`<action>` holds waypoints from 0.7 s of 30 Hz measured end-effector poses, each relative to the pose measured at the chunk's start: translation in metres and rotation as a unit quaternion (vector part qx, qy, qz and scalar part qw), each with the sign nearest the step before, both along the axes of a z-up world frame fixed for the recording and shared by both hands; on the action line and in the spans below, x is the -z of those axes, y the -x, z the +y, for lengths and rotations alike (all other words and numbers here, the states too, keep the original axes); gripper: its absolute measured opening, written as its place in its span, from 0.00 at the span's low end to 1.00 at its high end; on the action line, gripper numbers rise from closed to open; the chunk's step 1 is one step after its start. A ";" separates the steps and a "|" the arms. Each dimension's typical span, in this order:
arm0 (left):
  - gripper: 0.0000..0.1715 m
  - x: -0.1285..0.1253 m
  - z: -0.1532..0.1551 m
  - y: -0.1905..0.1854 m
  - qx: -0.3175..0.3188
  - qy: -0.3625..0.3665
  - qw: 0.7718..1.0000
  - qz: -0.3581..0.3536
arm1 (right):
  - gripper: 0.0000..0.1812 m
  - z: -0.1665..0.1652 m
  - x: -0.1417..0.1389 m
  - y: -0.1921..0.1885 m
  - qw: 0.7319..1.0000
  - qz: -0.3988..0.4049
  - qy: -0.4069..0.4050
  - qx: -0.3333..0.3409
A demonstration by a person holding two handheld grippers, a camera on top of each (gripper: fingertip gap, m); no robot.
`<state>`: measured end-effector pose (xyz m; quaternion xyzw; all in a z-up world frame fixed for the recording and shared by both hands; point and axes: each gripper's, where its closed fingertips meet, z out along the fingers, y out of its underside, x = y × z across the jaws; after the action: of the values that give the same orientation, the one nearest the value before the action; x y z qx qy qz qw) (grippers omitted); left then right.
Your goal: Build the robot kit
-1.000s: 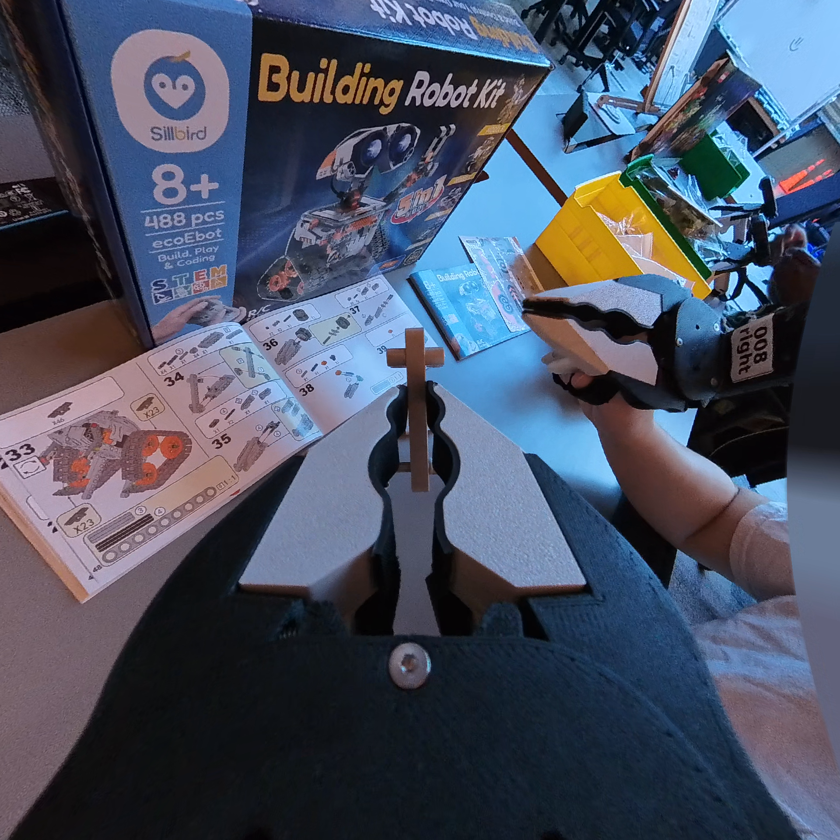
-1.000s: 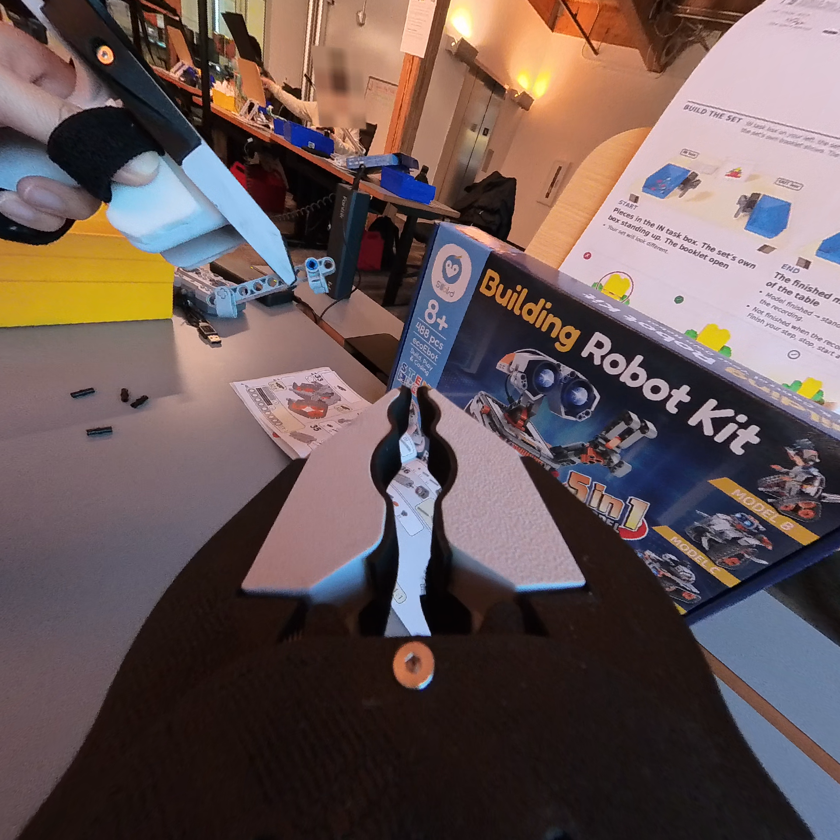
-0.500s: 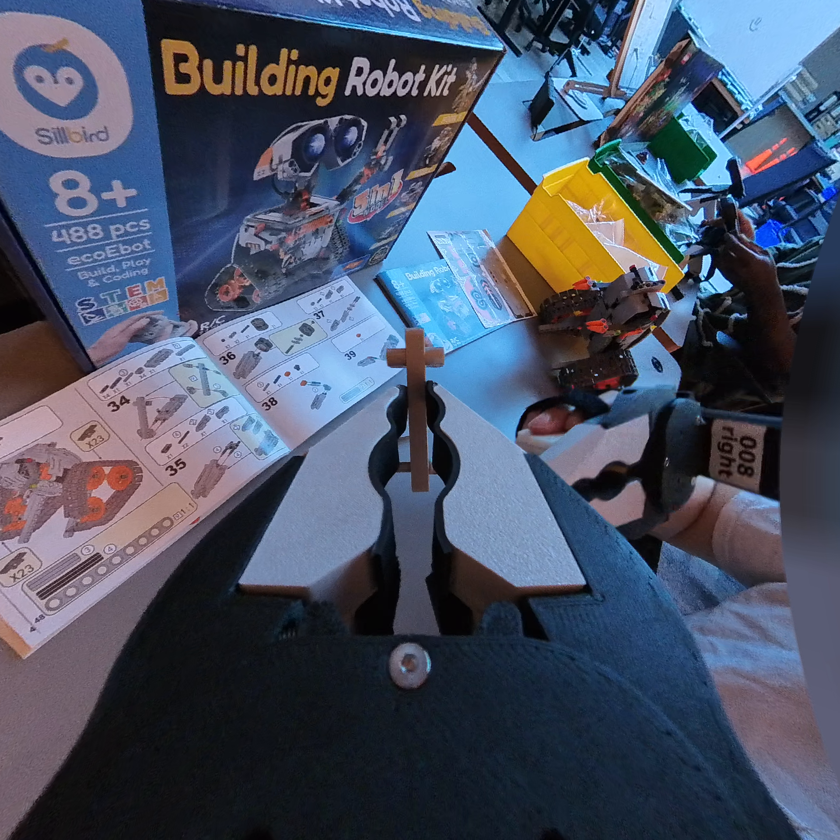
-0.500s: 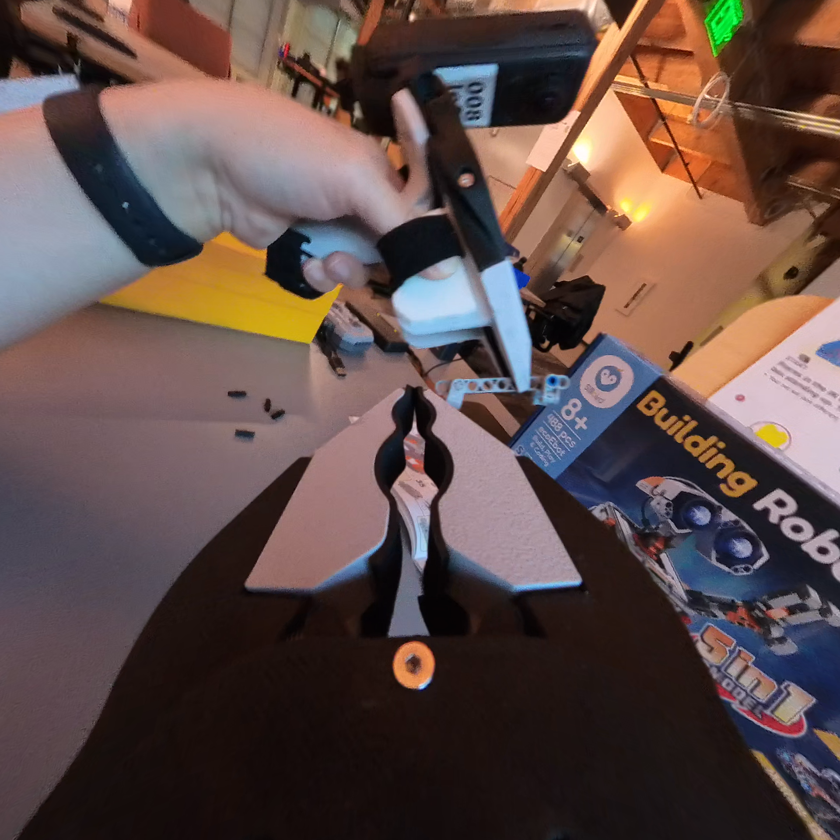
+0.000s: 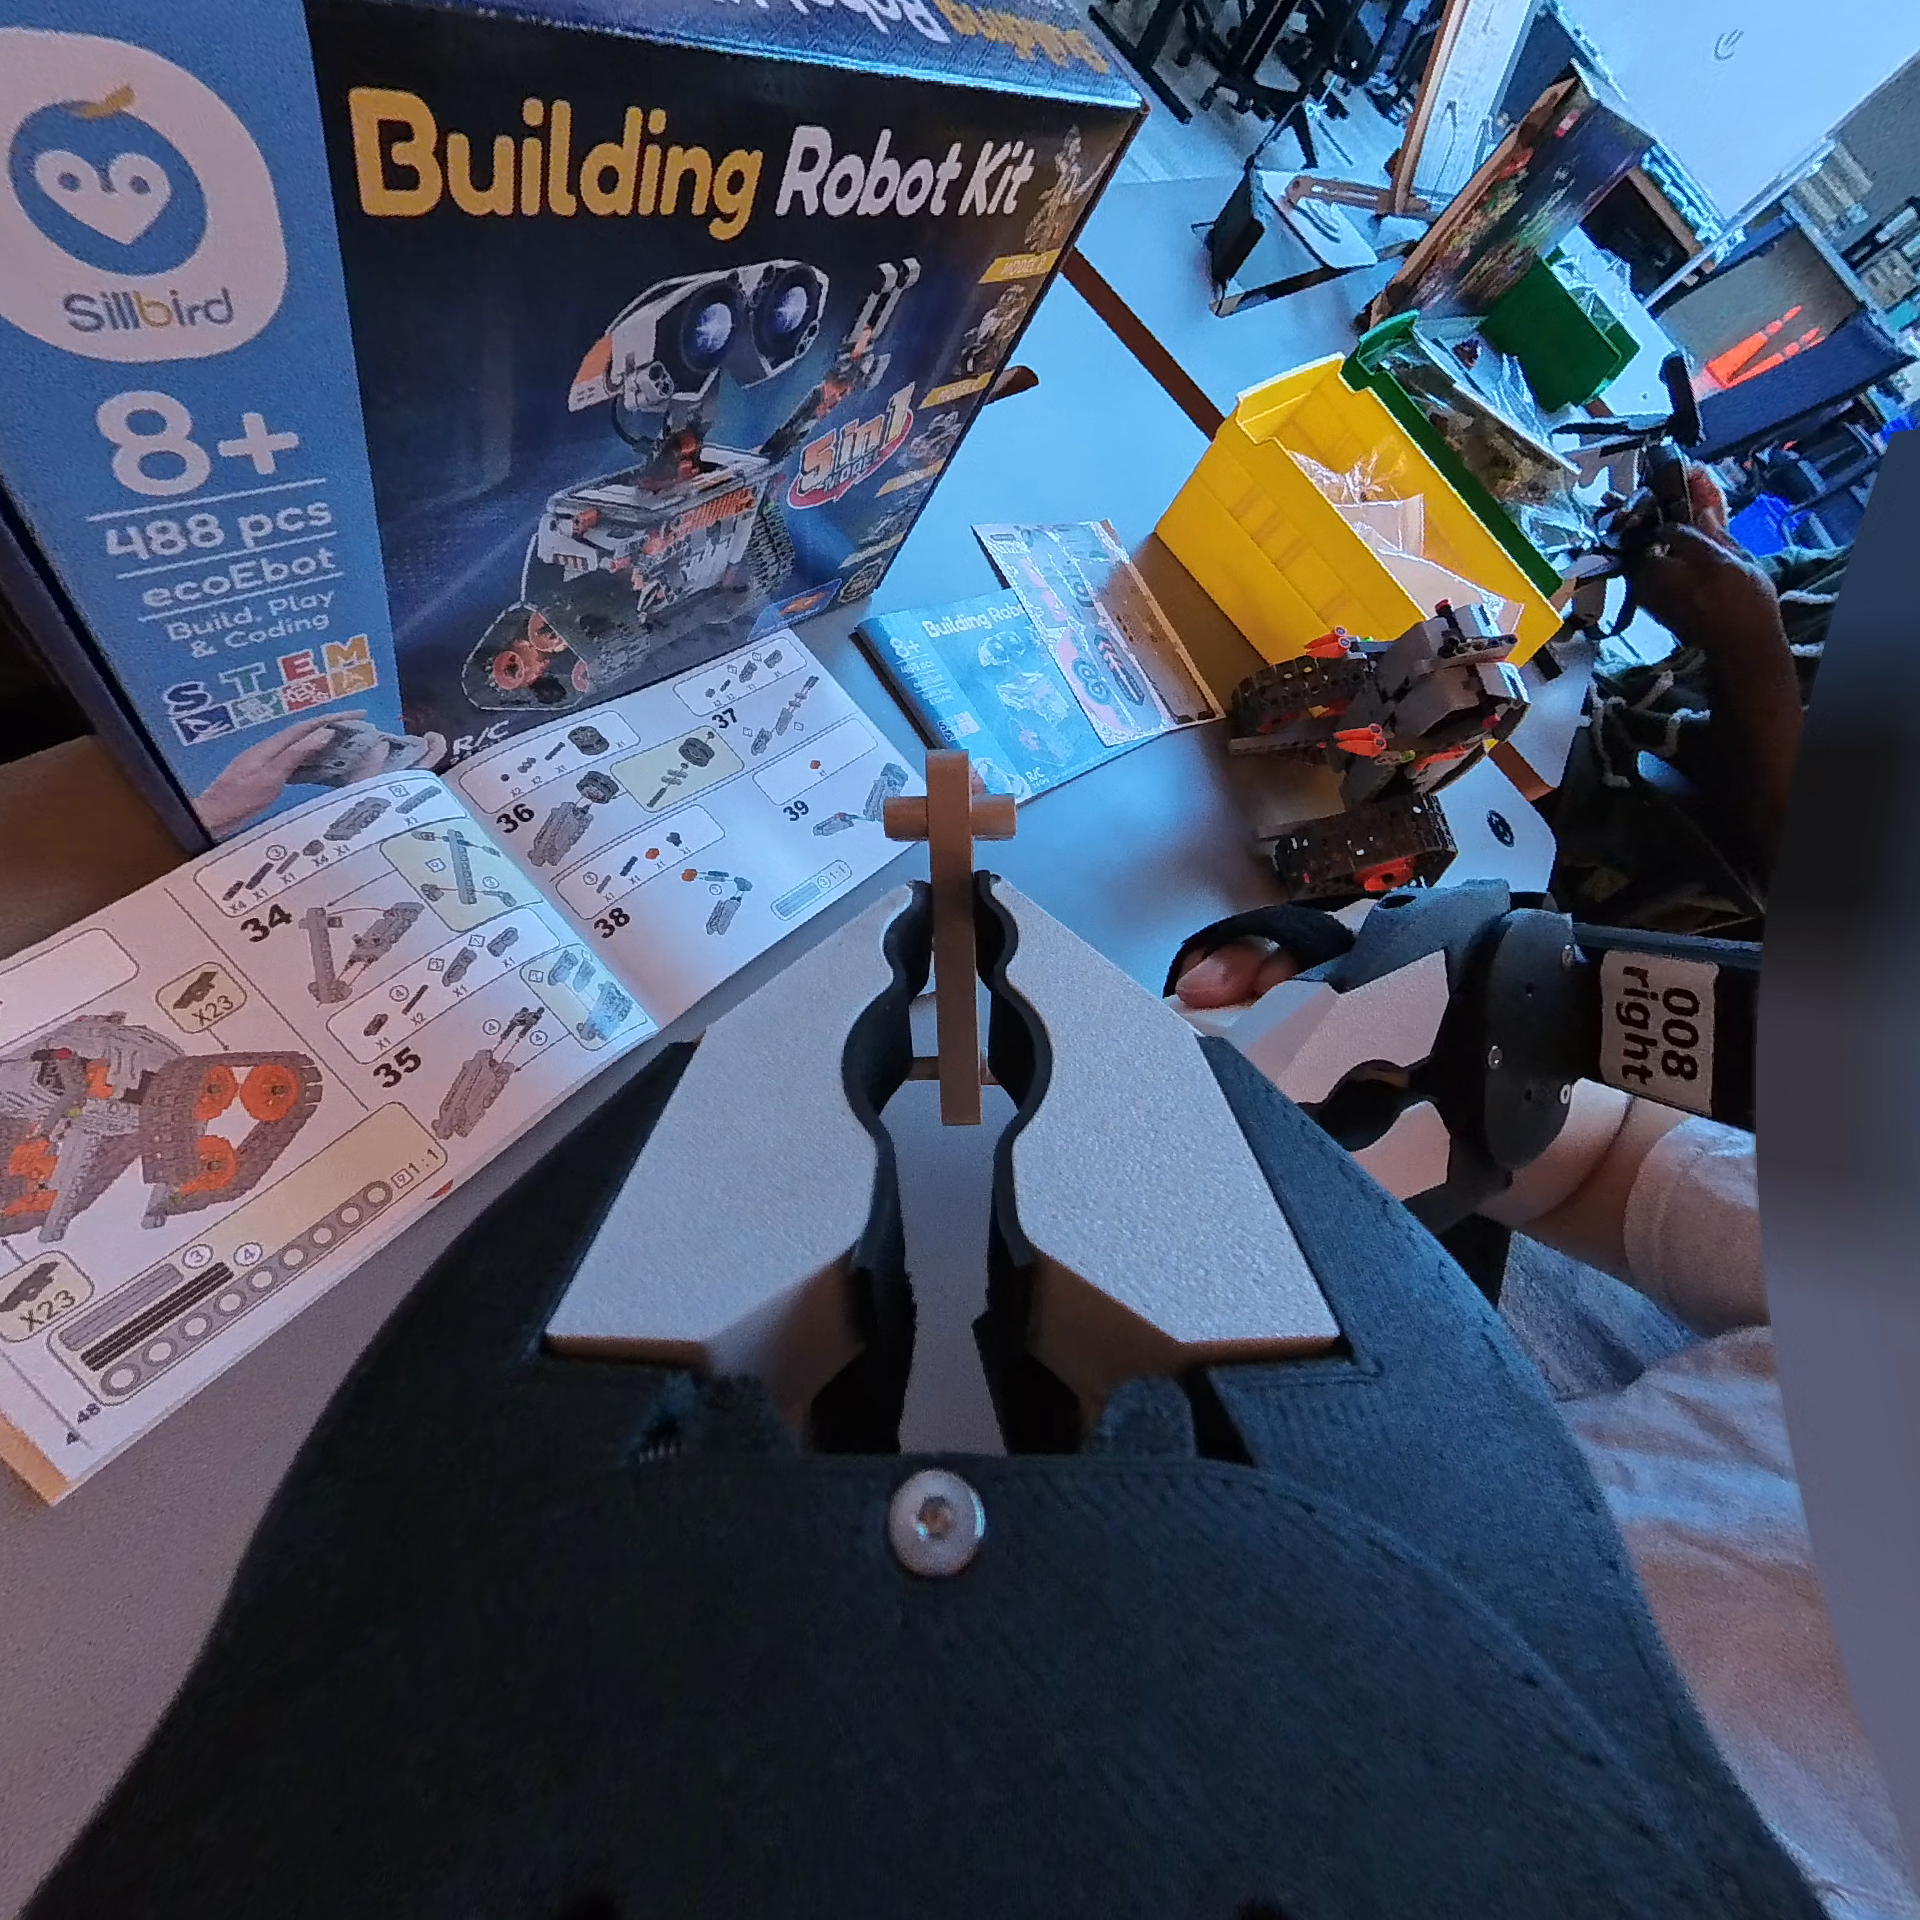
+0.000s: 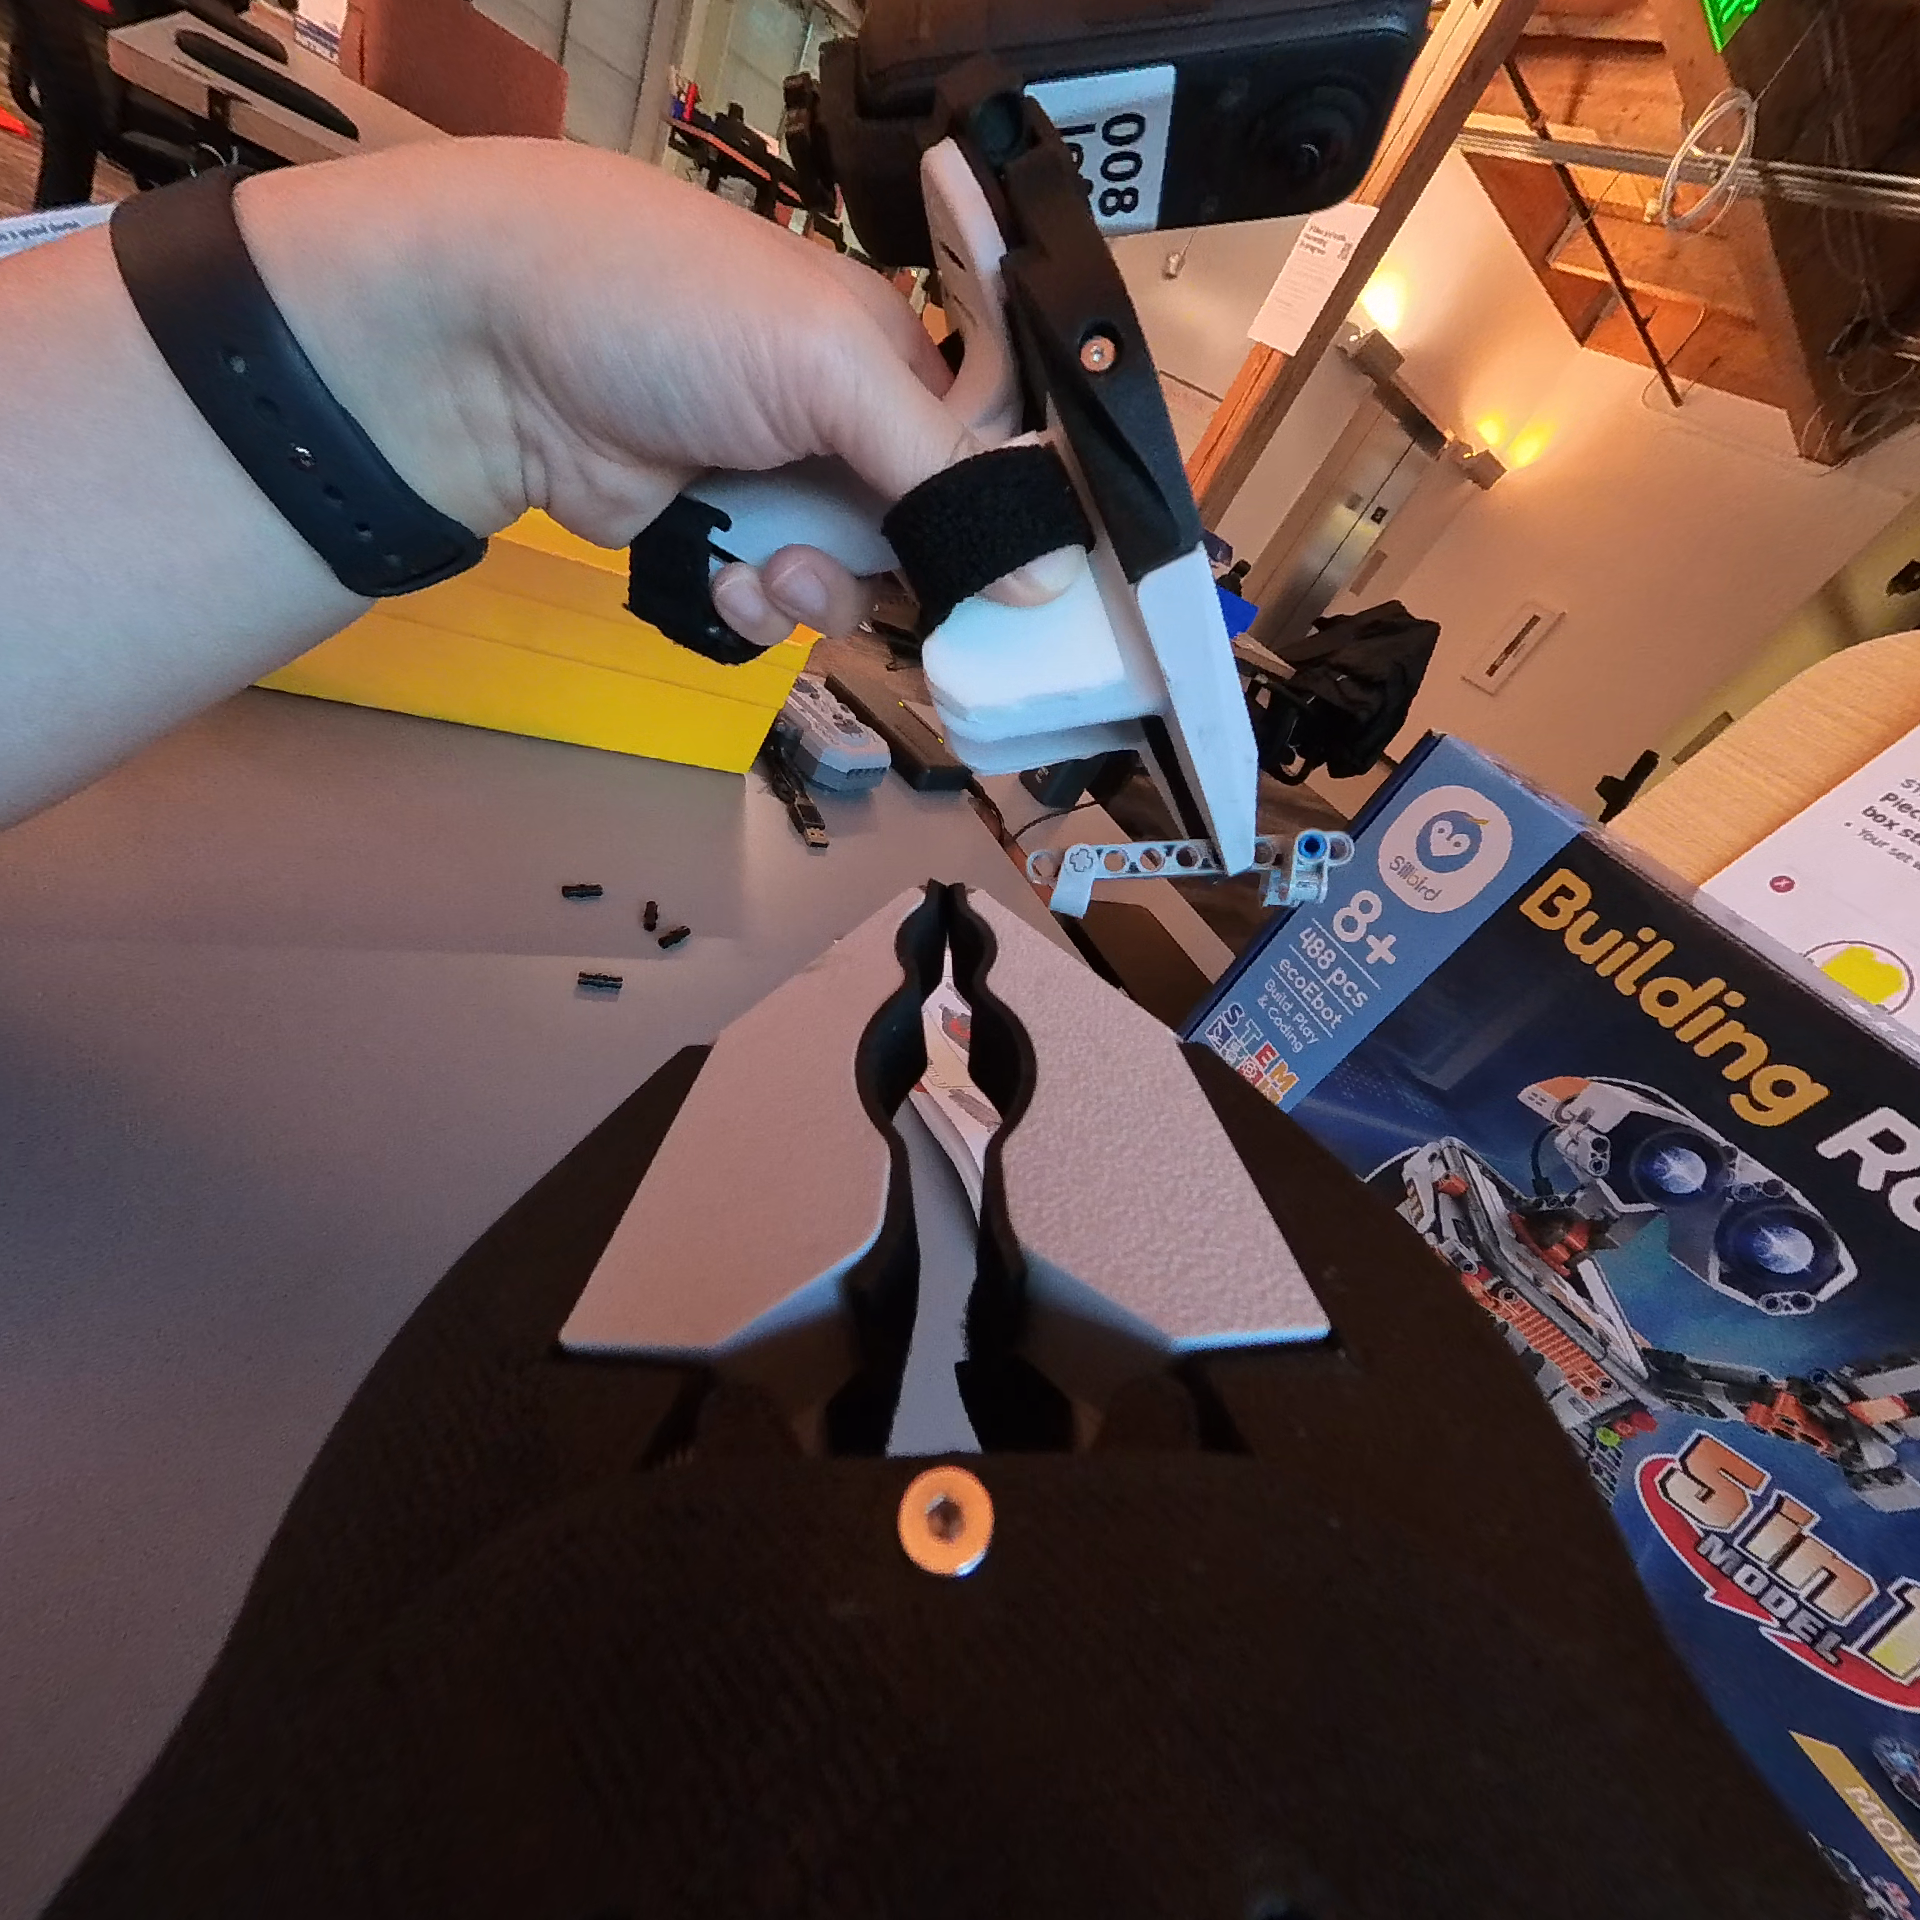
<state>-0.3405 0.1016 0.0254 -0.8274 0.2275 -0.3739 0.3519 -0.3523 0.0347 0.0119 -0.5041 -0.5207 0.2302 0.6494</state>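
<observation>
My left gripper (image 5: pixel 951 894) is shut on a light grey perforated beam (image 5: pixel 953 935), seen end-on as a cross above the open instruction booklet (image 5: pixel 416 935). In the right wrist view the beam (image 6: pixel 1143 860) sticks out sideways from the left gripper (image 6: pixel 1236 847), with small connectors at both ends. My right gripper (image 6: pixel 940 890) is shut and empty, just below and left of the beam, not touching it. It also shows in the left wrist view (image 5: pixel 1340 1049), low at the right, beside the left gripper.
A large kit box (image 5: pixel 623 312) stands behind the booklet. A small blue booklet (image 5: pixel 987 686), a partly built tracked model (image 5: pixel 1371 748) and a yellow bin (image 5: pixel 1299 540) lie to the right. Several black pins (image 6: pixel 623 925) and a grey module (image 6: pixel 831 743) lie on the grey table (image 6: pixel 312 987). Tip to tip, the grippers are about 7 cm apart.
The right gripper has dropped lower and tilted up, so the left gripper and its beam now fill the upper right wrist view. The tracked model has come into sight. The left gripper still holds the beam.
</observation>
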 end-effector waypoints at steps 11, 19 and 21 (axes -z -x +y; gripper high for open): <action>0.03 -0.001 -0.001 0.000 0.001 -0.001 1.000 0.000 | 0.00 0.005 -0.002 -0.004 1.000 0.014 0.018 0.005; 0.03 -0.001 -0.001 0.000 0.001 -0.002 1.000 0.000 | 0.00 0.007 0.000 -0.005 1.000 0.011 0.020 0.007; 0.03 -0.001 -0.001 0.000 0.001 -0.001 1.000 -0.001 | 0.00 0.007 0.000 -0.004 1.000 0.011 0.021 0.006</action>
<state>-0.3403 0.1008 0.0264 -0.8265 0.2285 -0.3748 0.3523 -0.3480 0.0414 0.0116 -0.5181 -0.5058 0.2425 0.6457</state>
